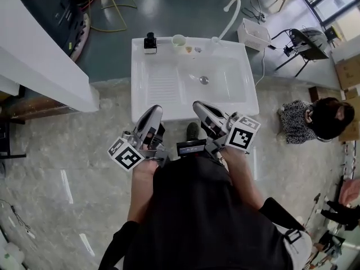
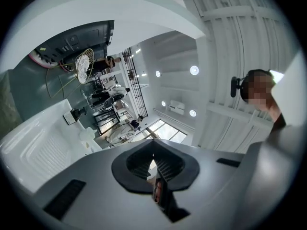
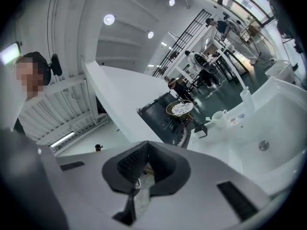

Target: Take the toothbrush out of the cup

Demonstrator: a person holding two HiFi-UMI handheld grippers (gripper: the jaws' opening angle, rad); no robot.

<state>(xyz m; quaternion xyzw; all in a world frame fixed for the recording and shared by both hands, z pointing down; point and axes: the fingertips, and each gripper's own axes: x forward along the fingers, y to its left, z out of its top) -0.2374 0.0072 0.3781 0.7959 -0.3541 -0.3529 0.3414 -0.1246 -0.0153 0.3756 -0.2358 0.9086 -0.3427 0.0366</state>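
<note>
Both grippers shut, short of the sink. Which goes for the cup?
Right, narrowly: the right gripper sits slightly nearer the cup on the far rim of the sink than the left gripper and angles toward it. Both must open first. I can't make out the toothbrush.

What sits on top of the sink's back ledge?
A black thing, a pale cup, two small bits and the tap. Nothing covers the ledge; the cup's contents are too small to tell.

Open lab-like hall: a freestanding white sink point(image 1: 152, 77) on stone floor point(image 1: 84, 162), cardboard boxes point(image 1: 349, 72) nearby.
</note>
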